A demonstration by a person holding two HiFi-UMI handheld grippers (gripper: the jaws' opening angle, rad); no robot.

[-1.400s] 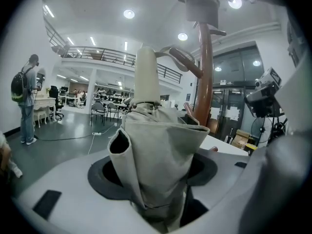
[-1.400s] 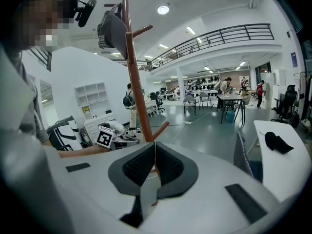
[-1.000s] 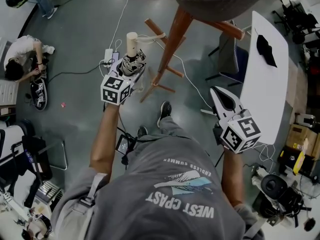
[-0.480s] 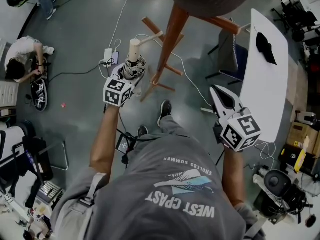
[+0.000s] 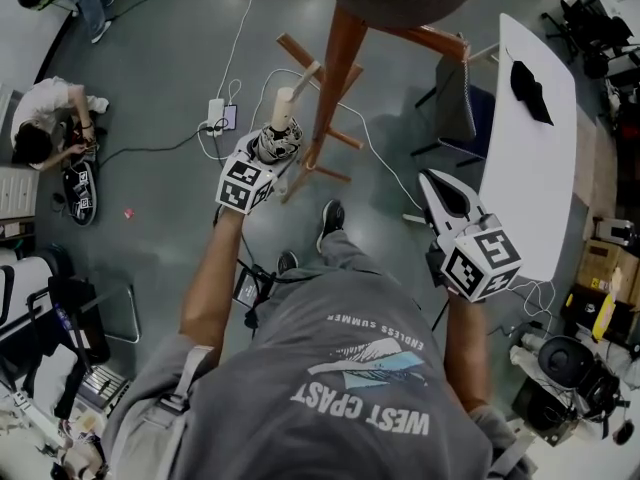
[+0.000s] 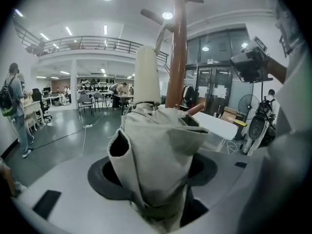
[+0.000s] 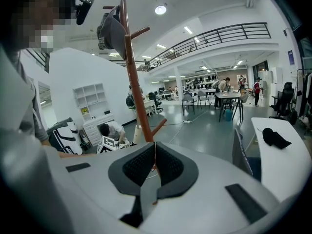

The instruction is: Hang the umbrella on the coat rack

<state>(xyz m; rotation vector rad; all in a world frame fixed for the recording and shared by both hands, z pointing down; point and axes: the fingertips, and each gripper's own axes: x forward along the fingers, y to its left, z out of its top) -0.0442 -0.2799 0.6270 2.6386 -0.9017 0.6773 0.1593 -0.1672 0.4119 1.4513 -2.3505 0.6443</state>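
Left gripper (image 6: 155, 173) clamps the folded grey fabric umbrella (image 6: 161, 130) by its canopy, pale handle up, just beside the reddish-brown wooden coat rack (image 6: 178, 57). Soft cloth could slip in the jaws, or the umbrella could miss a peg (image 6: 153, 17). Right gripper (image 7: 152, 167) is closed and empty.

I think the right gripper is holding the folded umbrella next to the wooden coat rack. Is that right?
Not quite. The umbrella is held by the left gripper, not the right. The left gripper view shows its jaws closed on the folded fabric, next to the wooden coat rack. The right gripper is shut with nothing in it.
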